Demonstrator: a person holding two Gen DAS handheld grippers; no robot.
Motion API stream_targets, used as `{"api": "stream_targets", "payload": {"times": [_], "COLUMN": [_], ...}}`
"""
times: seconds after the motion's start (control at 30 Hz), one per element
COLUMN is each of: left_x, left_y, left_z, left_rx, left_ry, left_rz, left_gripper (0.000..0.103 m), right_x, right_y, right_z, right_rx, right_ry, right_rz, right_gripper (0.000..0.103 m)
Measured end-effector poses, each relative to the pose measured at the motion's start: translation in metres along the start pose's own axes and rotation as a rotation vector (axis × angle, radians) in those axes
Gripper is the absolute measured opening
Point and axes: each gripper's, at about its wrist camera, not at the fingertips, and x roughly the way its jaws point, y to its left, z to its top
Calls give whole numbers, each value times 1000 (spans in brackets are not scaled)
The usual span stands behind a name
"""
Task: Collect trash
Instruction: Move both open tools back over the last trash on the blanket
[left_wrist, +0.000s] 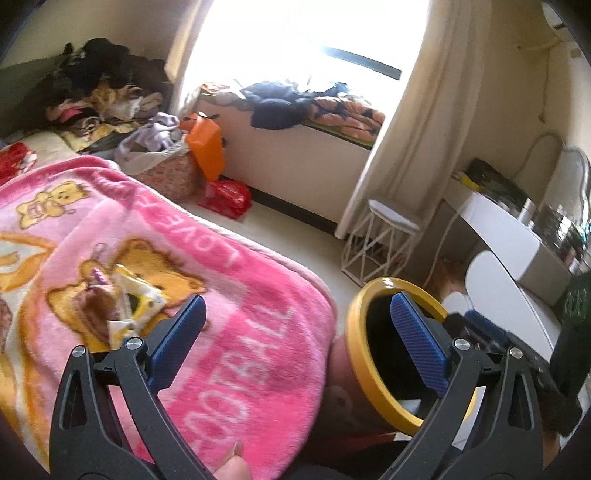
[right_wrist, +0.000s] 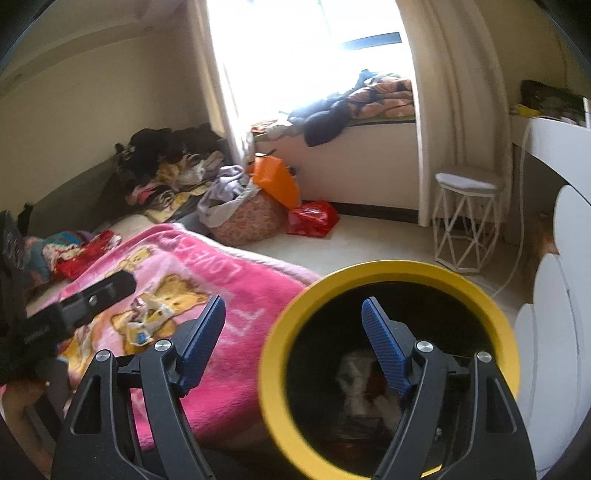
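Both hand-held grippers, left (left_wrist: 297, 325) and right (right_wrist: 293, 325), are seen spread wide and empty, the right over the yellow-rimmed bin (right_wrist: 388, 269) beside the bed. Some trash (right_wrist: 365, 384) is already seen inside this one bin. One cluster of crumpled wrappers (right_wrist: 147, 321) is left on the pink blanket (right_wrist: 236, 291), so collection is judged partly done.

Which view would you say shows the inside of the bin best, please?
The right wrist view: the bin faces the camera, its mouth open, with trash visible inside. In the left wrist view the bin appears side-on, its interior mostly dark.
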Motion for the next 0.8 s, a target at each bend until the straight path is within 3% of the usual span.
{"api": "stream_targets", "payload": {"times": [0.47,0.8], "left_x": [-20,-13], "left_y": [109,171], "left_z": [25,27], "left_rx": [-153,-229], "left_ry": [-36,8], "left_rz": [187,275], "left_gripper": [92,92], "right_x": [39,83], "right_y": [99,161], "right_z": [-8,-17], "right_rx": [-116,-223], "right_ry": [127,241], "right_rz": [228,299], "right_gripper": [75,75]}}
